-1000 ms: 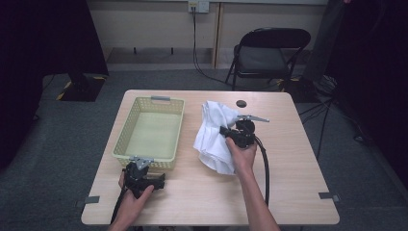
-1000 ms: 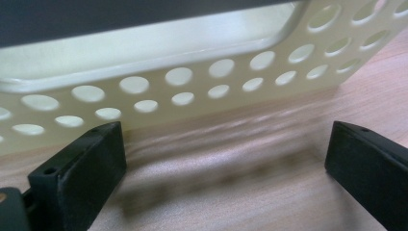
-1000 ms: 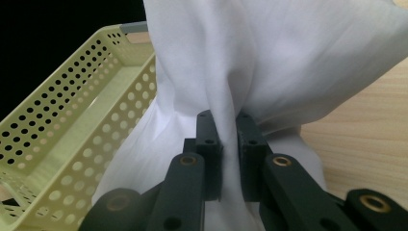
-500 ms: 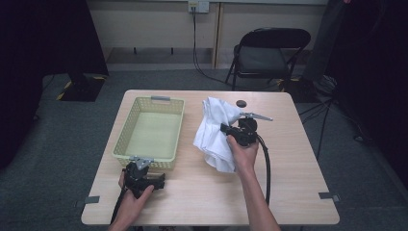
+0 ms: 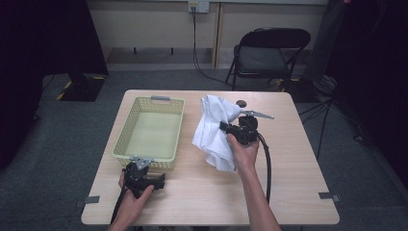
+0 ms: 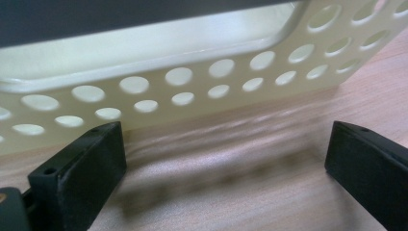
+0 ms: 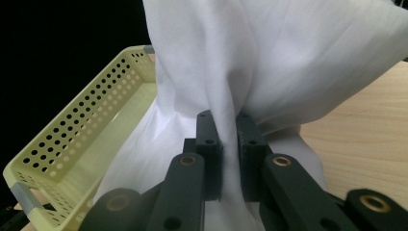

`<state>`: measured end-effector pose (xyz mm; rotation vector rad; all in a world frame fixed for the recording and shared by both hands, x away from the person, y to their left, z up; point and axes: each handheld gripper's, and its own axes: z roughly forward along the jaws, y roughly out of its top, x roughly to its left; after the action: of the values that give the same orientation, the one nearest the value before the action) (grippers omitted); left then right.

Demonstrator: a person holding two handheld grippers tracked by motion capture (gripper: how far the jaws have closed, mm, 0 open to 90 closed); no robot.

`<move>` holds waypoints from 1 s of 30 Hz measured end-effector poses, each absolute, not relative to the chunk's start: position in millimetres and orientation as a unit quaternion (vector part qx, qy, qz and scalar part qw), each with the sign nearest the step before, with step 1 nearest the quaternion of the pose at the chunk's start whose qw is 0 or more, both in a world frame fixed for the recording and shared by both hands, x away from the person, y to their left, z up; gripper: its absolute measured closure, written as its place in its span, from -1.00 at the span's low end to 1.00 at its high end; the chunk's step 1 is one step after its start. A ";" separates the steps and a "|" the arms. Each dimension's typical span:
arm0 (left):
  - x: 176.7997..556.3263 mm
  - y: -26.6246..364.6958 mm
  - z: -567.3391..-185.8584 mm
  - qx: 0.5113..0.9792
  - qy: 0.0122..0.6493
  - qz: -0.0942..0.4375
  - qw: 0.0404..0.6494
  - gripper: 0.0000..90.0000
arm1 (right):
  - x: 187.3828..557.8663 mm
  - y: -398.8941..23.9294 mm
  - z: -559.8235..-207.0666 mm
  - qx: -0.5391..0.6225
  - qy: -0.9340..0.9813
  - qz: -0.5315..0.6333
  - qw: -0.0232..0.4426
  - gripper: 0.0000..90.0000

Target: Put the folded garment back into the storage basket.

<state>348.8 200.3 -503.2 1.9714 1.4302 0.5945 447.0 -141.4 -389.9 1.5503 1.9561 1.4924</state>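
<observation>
The right gripper (image 5: 225,126), clamped on the cloth (image 5: 214,130), has edged slightly toward the basket (image 5: 126,139), dragging the cloth's bunched top with it.

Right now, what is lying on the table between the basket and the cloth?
Nothing: in the high view, only a narrow strip of bare table separates the basket from the cloth pinched by the right gripper.

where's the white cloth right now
In the high view the white cloth is right of the yellow basket, draped over the middle of the table. The right tool is clamped on a fold of it.
</observation>
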 end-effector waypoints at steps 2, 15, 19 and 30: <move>348.8 200.3 -503.2 0.747 0.542 0.225 0.312 -1.00 | 446.7 -141.4 -387.8 0.529 0.666 0.513 0.115 0.85; 348.8 200.3 -503.2 0.747 0.542 0.226 0.312 -1.00 | 446.9 -136.4 -376.0 0.521 0.664 0.524 0.114 0.85; 348.8 200.3 -503.2 0.747 0.542 0.225 0.312 -1.00 | 445.8 -131.9 -375.0 0.518 0.662 0.531 0.109 0.85; 348.8 200.3 -503.2 0.747 0.542 0.226 0.312 -1.00 | 445.1 -128.5 -366.3 0.514 0.655 0.544 0.101 0.85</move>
<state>348.8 200.3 -503.2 1.9720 1.4296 0.5951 445.1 -128.5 -366.3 1.5190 1.9346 1.6085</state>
